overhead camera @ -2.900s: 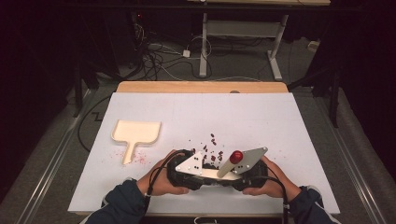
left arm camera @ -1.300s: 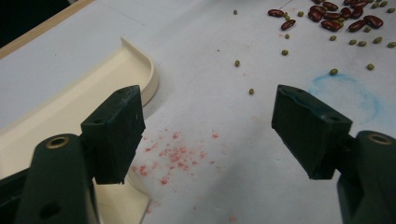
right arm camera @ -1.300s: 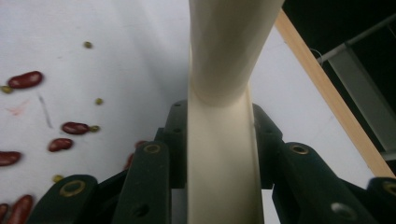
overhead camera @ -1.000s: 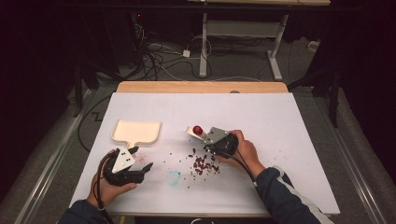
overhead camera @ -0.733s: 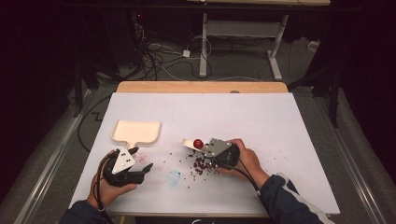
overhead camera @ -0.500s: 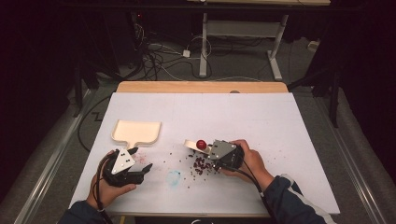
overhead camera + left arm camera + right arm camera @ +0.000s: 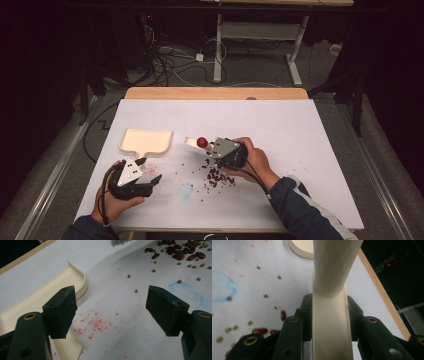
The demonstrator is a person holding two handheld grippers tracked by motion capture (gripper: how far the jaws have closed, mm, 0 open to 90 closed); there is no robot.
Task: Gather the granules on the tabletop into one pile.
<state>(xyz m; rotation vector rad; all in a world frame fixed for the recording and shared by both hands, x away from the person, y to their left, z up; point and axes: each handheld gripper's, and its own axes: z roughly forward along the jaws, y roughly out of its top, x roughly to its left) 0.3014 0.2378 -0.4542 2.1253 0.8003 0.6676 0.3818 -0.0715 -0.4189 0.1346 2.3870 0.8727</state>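
Since a second ago the right gripper (image 7: 216,150) has drifted toward the table's (image 7: 320,150) near edge, clamped on the brush handle (image 7: 331,322), stiff, light, smooth plastic, best gripped mid-handle. Left gripper (image 7: 110,312) gapes empty beside the dustpan (image 7: 50,287). Beans (image 7: 180,253) lie mid-table. No writing is readable.

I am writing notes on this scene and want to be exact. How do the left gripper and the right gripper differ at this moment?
The left gripper is open, with nothing between its jaws; the right gripper is shut on the cream brush handle. The left gripper is near the cream dustpan; the right gripper is just above the pile of red beans. Both have black jaws and a grey top plate, and each is held in a hand.
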